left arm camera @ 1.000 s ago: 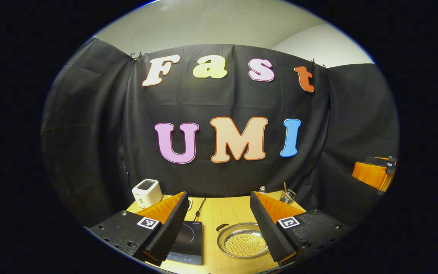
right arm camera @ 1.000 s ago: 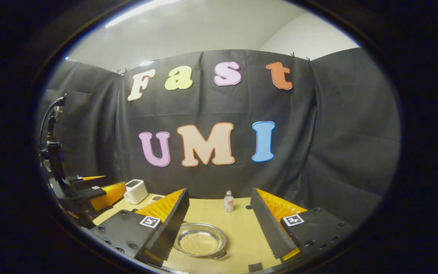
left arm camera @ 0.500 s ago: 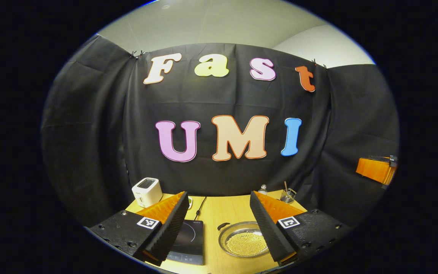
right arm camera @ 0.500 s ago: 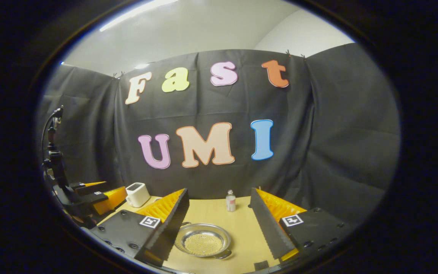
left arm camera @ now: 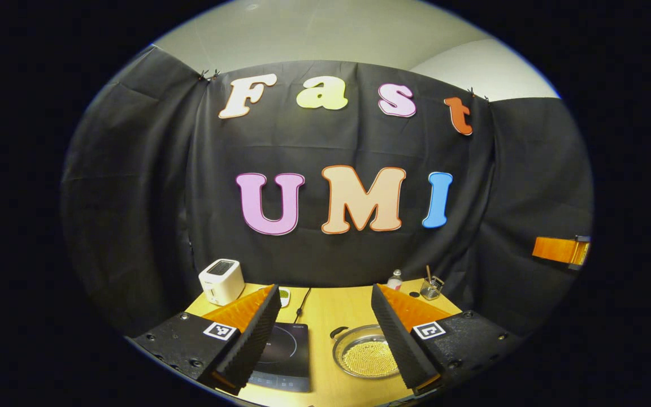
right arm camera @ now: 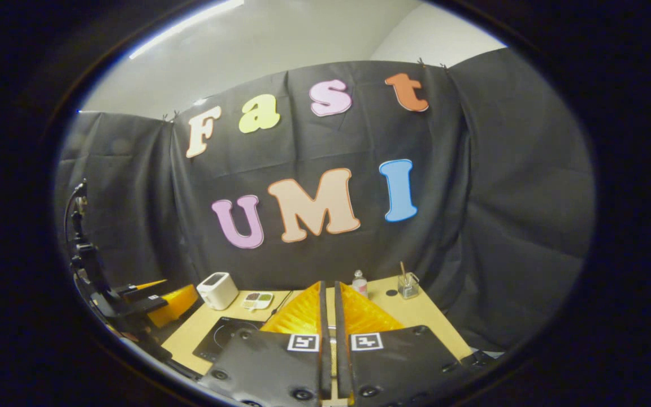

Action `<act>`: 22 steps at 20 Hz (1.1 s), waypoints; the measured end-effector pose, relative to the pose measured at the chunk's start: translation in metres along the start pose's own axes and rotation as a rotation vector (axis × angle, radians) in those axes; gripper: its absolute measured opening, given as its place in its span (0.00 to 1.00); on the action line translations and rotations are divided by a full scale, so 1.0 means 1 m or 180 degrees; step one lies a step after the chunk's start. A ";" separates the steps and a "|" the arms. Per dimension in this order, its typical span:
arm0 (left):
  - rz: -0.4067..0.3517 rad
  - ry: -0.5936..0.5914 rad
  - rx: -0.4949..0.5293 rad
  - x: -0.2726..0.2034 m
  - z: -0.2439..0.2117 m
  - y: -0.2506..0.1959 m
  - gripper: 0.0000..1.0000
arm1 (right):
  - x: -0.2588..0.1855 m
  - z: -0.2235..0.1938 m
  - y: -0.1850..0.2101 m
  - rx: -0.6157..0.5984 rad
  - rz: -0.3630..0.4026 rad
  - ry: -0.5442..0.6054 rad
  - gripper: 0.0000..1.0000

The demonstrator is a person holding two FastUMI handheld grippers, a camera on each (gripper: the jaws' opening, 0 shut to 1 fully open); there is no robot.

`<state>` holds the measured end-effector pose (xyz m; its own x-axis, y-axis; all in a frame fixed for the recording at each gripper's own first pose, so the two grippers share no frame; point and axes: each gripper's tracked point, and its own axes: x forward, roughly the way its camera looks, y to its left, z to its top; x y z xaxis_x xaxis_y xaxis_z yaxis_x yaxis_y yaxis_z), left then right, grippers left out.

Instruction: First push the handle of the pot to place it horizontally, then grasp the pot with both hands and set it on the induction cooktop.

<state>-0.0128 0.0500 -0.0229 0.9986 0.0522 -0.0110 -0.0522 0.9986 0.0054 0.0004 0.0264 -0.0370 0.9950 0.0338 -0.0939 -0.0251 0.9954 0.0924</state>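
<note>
Black cloth is hanging behind a wooden surface (left arm camera: 325,316) in the left gripper view. The left hand-held gripper (left arm camera: 322,333) is hovering with its fingers spread wide apart, holding nothing. Below and between them, the pot (left arm camera: 365,357) is sitting just right of centre, its dark handle (left arm camera: 338,331) pointing away to the left. The cooktop (left arm camera: 286,356) is lying just beside the pot, under the left finger. A toaster (left arm camera: 221,280) is standing farther off to the left.

In the right gripper view, the right hand-held gripper (right arm camera: 330,316) is carrying its fingers pressed almost together, with nothing between them. The cooktop (right arm camera: 221,338) is lying ahead to its left; the other hand-held gripper (right arm camera: 159,295) is showing farther left.

Pushing the handle too hard could slide the shallow pot sideways or spill its beads, and the closed fingers could slip off the small handle.
</note>
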 end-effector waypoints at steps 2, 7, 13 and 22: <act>0.0021 0.0030 0.0002 -0.002 -0.004 0.007 0.98 | 0.007 -0.024 0.003 0.0076 0.0021 0.0206 0.00; 0.0112 0.0110 0.0036 -0.010 -0.018 0.032 0.98 | 0.026 -0.106 0.009 0.0448 0.0132 0.0899 0.06; 0.0350 0.0327 0.0106 -0.019 -0.047 0.069 0.98 | 0.033 -0.196 0.012 0.0653 0.0015 0.1592 0.06; 0.0531 0.0487 0.0012 -0.009 -0.068 0.109 0.96 | 0.028 -0.320 0.019 0.0796 -0.0081 0.2729 0.07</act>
<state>-0.0280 0.1585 -0.0904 0.9628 0.2171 -0.1611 -0.2161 0.9761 0.0238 -0.0029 0.0748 -0.3552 0.5784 0.1671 -0.7985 0.1176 0.9515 0.2843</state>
